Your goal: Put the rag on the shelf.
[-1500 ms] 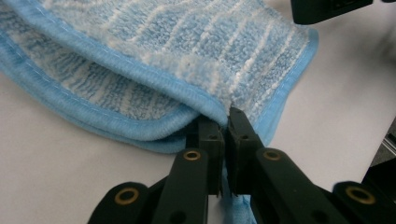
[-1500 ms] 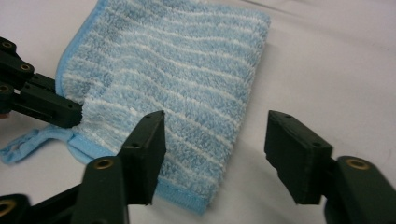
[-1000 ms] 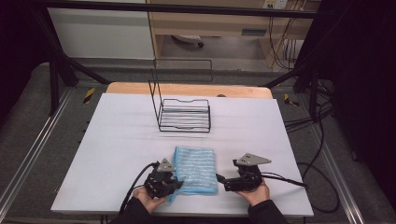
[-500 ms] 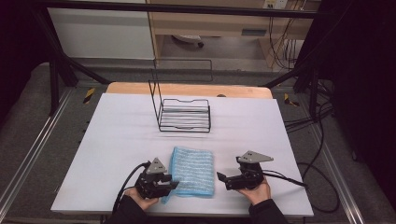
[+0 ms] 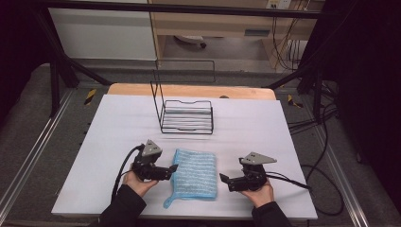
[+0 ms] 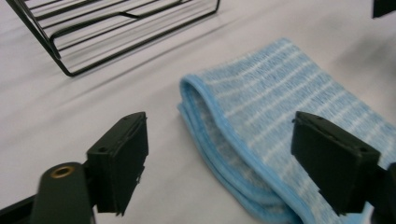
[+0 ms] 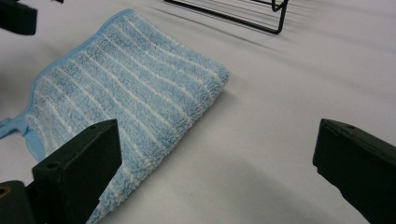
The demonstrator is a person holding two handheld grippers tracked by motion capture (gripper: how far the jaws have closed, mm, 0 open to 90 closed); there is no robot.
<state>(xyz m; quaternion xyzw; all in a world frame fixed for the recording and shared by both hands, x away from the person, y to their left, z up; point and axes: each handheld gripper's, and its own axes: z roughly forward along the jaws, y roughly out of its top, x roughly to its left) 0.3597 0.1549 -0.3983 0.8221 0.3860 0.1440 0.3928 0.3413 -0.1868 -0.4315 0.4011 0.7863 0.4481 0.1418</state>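
Folded blue striped cloth lying flat on the white tabletop, between the two hand-held grippers and nearer the person than the wire rack. The cloth's long axis runs away from the person, toward the rack; a loose corner sticks out at its near left end. The left hand-held gripper sits just beside the cloth's left edge, pointing right at it. Its jaws have just been opening and now stand wide, with the layered, bound edge of the cloth ahead between them but not pressed. The right hand-held gripper points left at the cloth's right edge, a short gap away, jaws also wide and empty; the rounded fold lies ahead toward its left jaw. The left hand-held gripper is the nearer one, so a regrasp would likely start from that side.
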